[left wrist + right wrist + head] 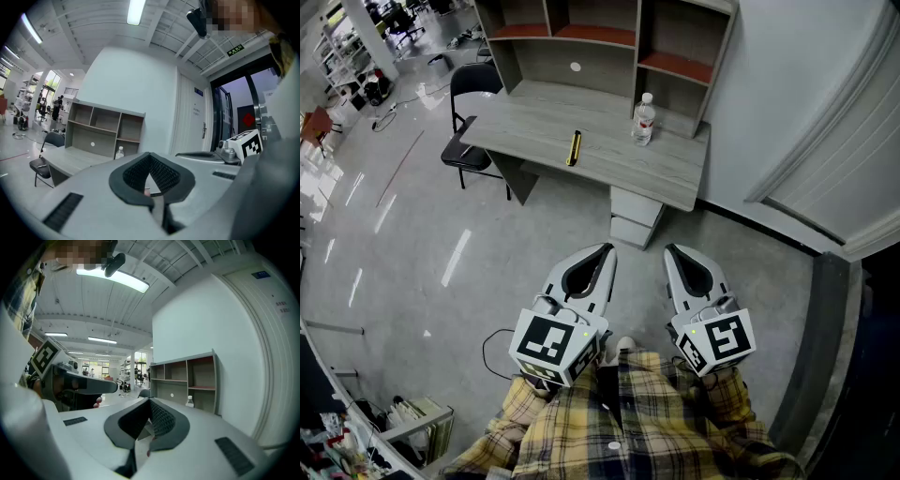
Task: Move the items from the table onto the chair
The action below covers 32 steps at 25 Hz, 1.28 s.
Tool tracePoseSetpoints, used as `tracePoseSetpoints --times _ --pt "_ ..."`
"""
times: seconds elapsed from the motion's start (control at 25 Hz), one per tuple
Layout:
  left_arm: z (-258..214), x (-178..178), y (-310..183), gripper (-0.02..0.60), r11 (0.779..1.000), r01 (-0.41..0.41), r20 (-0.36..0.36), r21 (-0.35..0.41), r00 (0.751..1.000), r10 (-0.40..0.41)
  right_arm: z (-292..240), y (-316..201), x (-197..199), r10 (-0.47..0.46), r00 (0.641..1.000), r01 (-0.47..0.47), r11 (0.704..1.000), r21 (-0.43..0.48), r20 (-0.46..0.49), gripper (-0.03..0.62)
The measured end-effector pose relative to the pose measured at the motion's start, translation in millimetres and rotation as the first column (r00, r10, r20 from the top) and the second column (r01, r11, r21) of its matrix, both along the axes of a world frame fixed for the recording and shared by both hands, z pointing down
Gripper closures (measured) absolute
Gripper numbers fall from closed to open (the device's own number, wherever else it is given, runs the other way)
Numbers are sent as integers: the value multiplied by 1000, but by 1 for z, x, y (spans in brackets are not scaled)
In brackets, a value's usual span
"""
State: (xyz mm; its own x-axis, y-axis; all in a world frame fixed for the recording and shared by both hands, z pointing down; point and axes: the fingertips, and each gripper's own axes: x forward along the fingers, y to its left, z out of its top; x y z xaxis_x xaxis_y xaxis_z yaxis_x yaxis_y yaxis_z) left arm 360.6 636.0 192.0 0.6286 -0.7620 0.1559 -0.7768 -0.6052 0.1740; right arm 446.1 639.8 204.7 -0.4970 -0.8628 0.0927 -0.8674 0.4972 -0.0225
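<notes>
Table (525,127): capped bottle (644,119) upright; at its 8 o'clock, yellow tool (574,148) lies flat, long axis 12-to-6. I hold left gripper (605,249) and right gripper (672,250) clenched (both empty).

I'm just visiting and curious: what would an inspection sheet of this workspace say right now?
Surface: grey desk, mostly bare.
Job's things: water bottle upright and yellow-black tool lying flat, both on the desk; black chair at its left end.
Clutter: nothing seen.
Grippers: left gripper and right gripper shut, holding nothing, short of the desk.
Cables: black cable on the floor.
Surroundings: shelf unit, drawers, door.
</notes>
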Motion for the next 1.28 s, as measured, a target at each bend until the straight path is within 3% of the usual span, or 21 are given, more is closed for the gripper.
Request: tracePoseSetpoints --times 0.32,0.72,0.96,1.28 --pt "7 16 6 578 1000 20 2 10 1000 -20 8 4 18 -25 1000 25 1000 -5 13 579" --pt "24 -14 -21 578 993 114 -7 -18 993 -114 32 -24 0 -69 997 71 996 -53 41 577" --pt "36 -59 -80 578 993 116 -7 -21 993 -116 43 -84 -46 -73 997 75 995 -64 33 577" --pt "34 -159 -196 578 998 47 18 -40 999 -46 46 -192 -143 2 1000 0 995 -97 26 577"
